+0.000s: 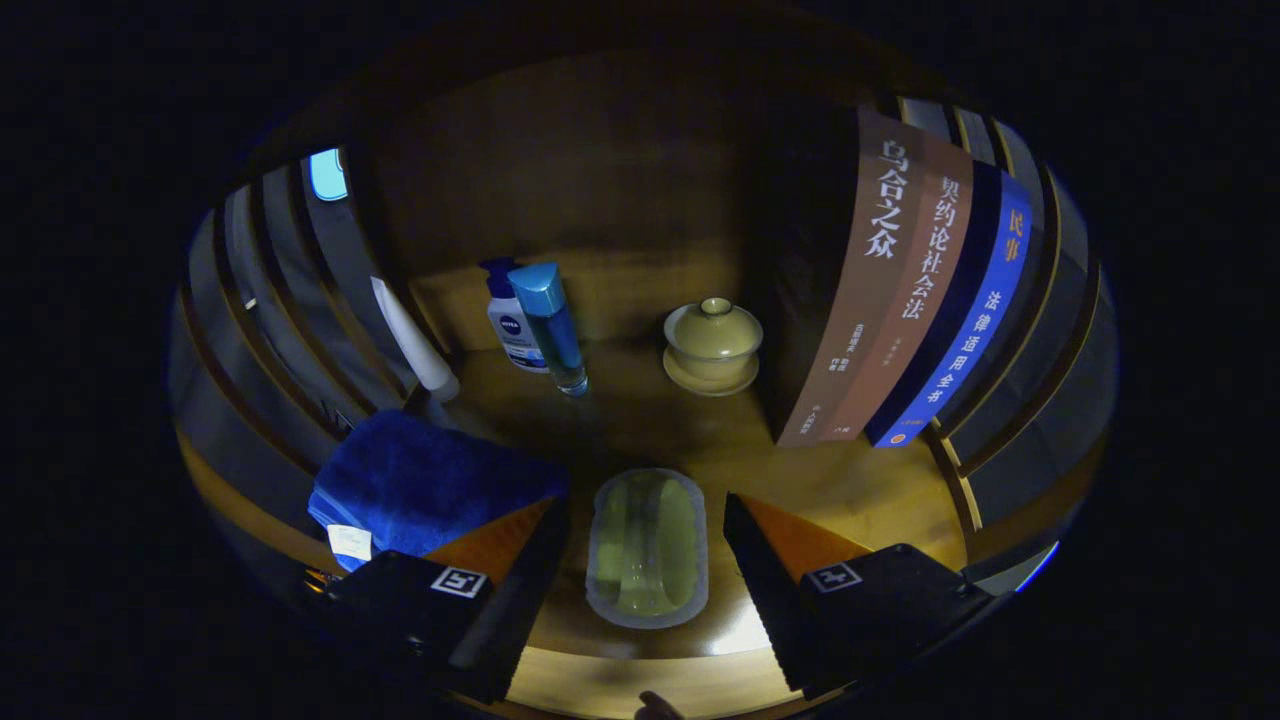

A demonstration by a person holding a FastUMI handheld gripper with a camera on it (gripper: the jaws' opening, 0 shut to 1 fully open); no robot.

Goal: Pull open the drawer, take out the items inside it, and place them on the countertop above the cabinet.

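My gripper (645,560) hangs open above the wooden countertop (850,490). A clear sealed packet with yellow-green contents (647,545) lies flat on the wood in the gap between my two fingers, and neither finger touches it. A folded blue towel (425,485) rests on the countertop just left of my left finger (510,560). The drawer itself is hidden below the counter's front edge.
Beyond my fingers stand a blue-capped bottle (552,325), a white lotion bottle (510,325) behind it, a white tube (415,335) leaning at the left, and a pale lidded cup on a saucer (712,345). Upright books (900,290) stand at the right. Slatted panels flank both sides.
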